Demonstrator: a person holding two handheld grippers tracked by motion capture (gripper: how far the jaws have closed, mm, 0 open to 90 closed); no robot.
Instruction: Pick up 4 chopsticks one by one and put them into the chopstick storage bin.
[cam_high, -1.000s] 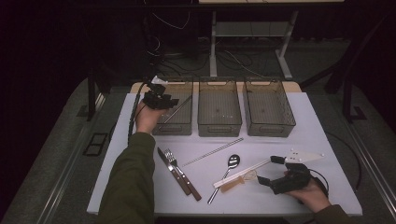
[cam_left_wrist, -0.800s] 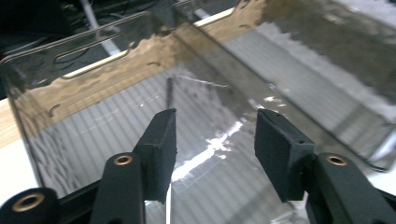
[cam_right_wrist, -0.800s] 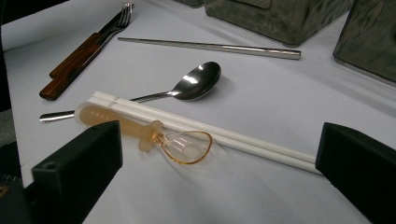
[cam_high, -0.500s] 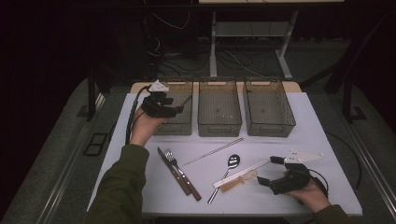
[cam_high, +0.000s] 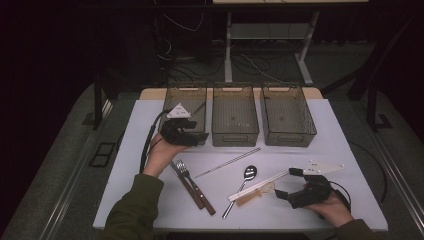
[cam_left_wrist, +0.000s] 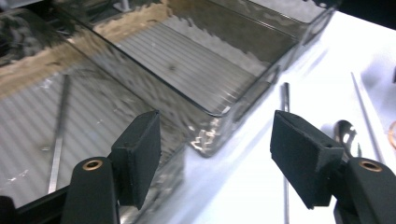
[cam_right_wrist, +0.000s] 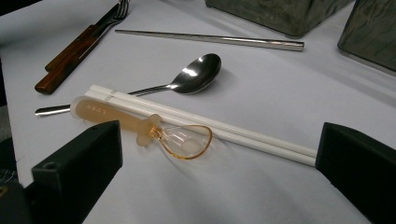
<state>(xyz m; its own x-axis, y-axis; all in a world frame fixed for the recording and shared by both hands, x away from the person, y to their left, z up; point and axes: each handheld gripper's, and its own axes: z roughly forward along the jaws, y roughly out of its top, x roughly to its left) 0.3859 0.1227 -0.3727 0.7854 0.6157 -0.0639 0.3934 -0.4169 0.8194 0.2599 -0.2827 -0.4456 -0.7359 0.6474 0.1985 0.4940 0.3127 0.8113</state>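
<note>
White table: three bins, metal chopstick, steel spoon, white chopsticks, amber spoon, knife, fork.

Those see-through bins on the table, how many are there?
3, side by side along the table's far edge: the left bin by the left gripper, with a metal stick in it, the middle bin and the right bin.

Olive-green sleeve on left arm. Both grippers black; 2 blocky matte jaws each, brass rivet at jaw base. Grey 3-cornered plate atop left gripper, white plate on right gripper. Black cable trailing.
</note>
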